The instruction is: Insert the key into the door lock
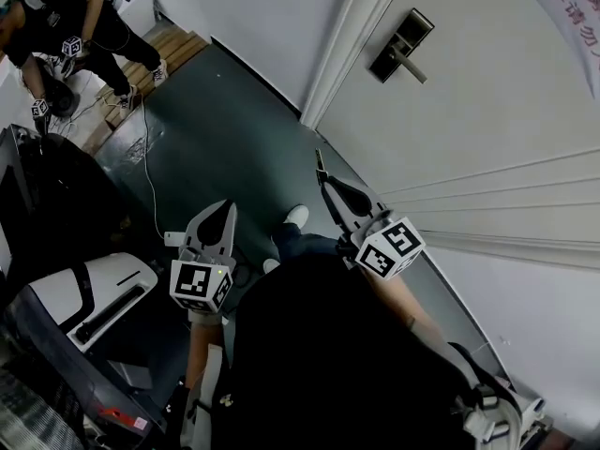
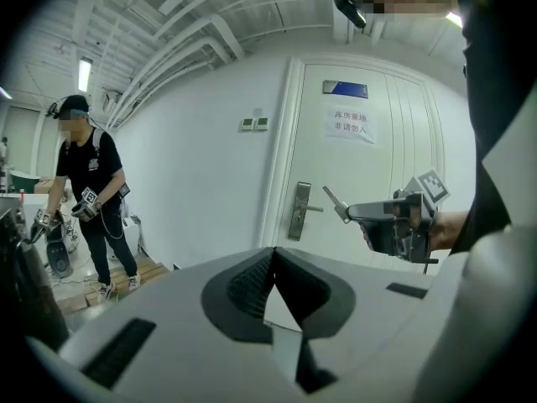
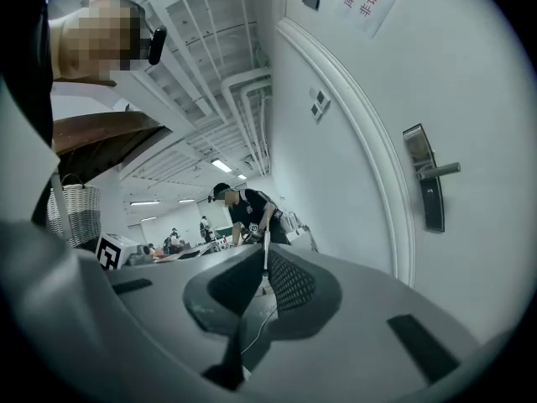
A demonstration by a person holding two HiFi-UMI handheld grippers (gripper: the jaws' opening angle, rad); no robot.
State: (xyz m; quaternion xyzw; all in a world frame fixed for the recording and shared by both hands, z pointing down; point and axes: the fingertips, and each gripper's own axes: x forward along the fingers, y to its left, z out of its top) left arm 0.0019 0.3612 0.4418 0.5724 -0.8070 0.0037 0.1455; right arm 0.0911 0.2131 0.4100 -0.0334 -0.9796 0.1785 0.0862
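The door lock (image 1: 401,45), a dark plate with a lever handle, sits on the white door (image 1: 497,111) at the upper right of the head view. My right gripper (image 1: 325,184) is shut on a thin metal key (image 1: 320,162), which juts from its tips, well short of the lock. In the right gripper view the key (image 3: 266,250) stands up between the closed jaws, and the lock (image 3: 426,187) is off to the right. My left gripper (image 1: 228,206) hangs lower left, shut and empty. From the left gripper view (image 2: 273,254) I see the key (image 2: 334,201) near the lock (image 2: 300,211).
Another person in black (image 1: 66,17) works with grippers at the far left. Wooden boards (image 1: 164,52) lie by the wall, and a cable (image 1: 150,172) runs over the dark floor. White and black equipment (image 1: 94,293) stands at my lower left. A paper notice (image 2: 351,124) hangs on the door.
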